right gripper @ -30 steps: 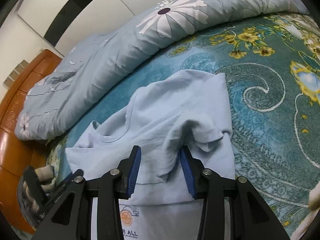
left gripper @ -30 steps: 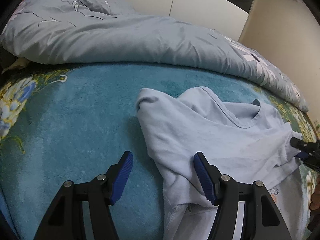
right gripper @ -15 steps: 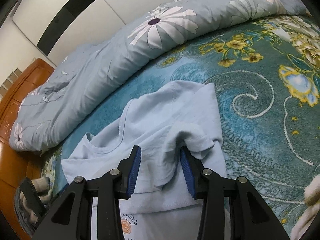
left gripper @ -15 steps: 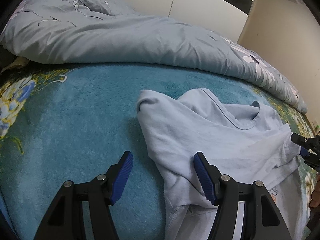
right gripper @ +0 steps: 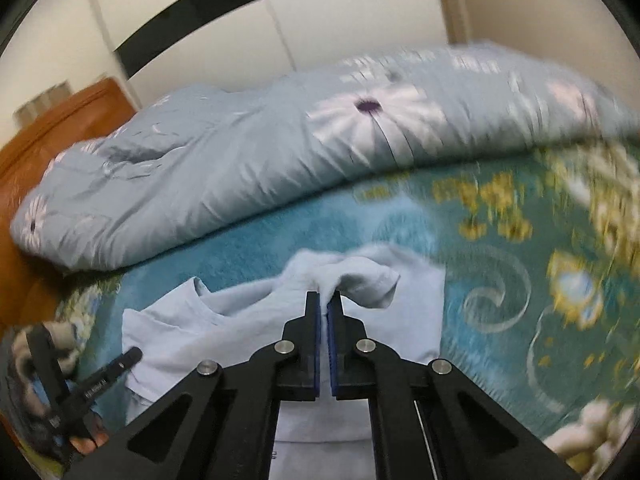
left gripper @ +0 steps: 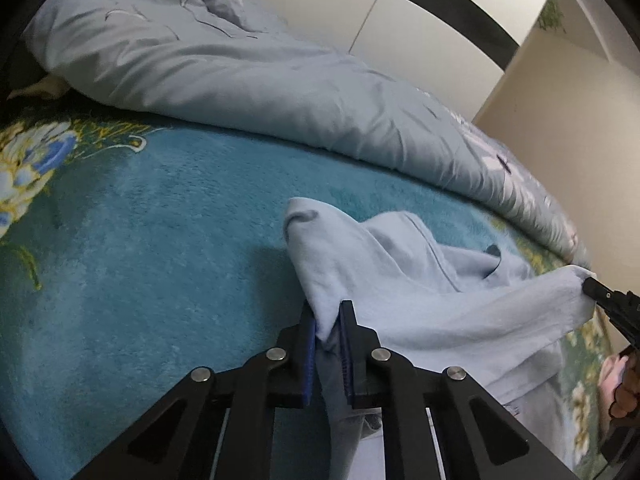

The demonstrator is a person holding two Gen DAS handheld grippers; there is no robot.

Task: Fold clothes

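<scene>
**Both grippers pinch the pale blue T-shirt on the teal blanket**

The T-shirt lies crumpled on a teal floral blanket, on the near side of the grey-blue flowered duvet that is bunched along the blanket's far edge. Its neckline opening faces the duvet, and a small printed patch shows on the part of the shirt nearest the cameras.

The left gripper has its blue-padded fingers drawn almost together, with a ridge of the shirt's fabric clamped between them; the cloth rises from the pads to a peak towards the duvet and hangs down between the black finger arms below. From this view the shirt stretches away to the right gripper's tip, where a corner of cloth meets it.

The right gripper is likewise nearly closed, its pads squeezing a fold of the shirt; a bunched flap droops just beside the right-hand pad. The blanket here is smeared by motion blur. The duvet lies beyond the shirt, and an orange-brown wooden headboard stands past the duvet's end. Pale wardrobe doors with a black band rise behind the duvet.
</scene>
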